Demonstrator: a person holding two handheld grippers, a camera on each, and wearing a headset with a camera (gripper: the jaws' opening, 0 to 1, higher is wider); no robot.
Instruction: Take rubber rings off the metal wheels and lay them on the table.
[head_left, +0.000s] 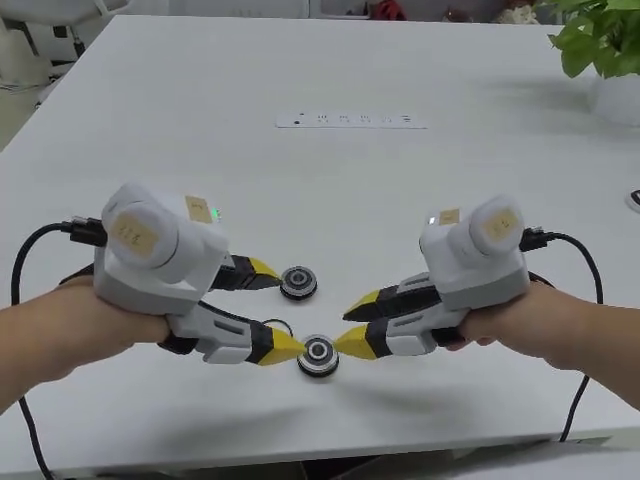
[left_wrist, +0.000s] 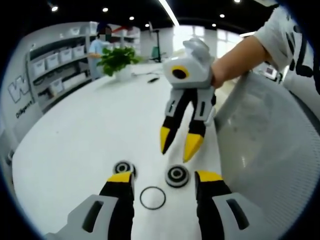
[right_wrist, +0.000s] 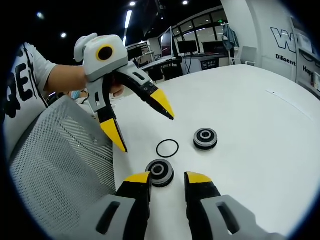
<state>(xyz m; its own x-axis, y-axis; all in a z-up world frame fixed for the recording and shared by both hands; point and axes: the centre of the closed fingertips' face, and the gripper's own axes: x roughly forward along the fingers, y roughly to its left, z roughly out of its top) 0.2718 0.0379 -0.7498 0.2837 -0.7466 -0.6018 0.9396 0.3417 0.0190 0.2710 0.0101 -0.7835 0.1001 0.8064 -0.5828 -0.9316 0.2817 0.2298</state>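
Two wheels and one loose ring on the bench, both grippers closing in on the near wheel

The left gripper (head_left: 278, 308) has its jaws spread wide, one tip by the far wheel (head_left: 298, 283) and the other just beside the near wheel (head_left: 318, 355). A loose rubber ring (left_wrist: 140, 198) lies flat on the bench (head_left: 400, 200) between them. The right gripper (head_left: 345, 328) comes in from the other side with its jaws a little apart, holding nothing, and in its own view the near wheel sits right between the tips. Nothing blocks either wheel (can't tell if they still have rings on, too small). Further back are a white socket strip (head_left: 350, 121) and a potted plant (head_left: 600, 35). A black cable (head_left: 20, 270) trails off the left gripper, and a mesh chair back (right_wrist: 60, 150) stands at the bench edge.
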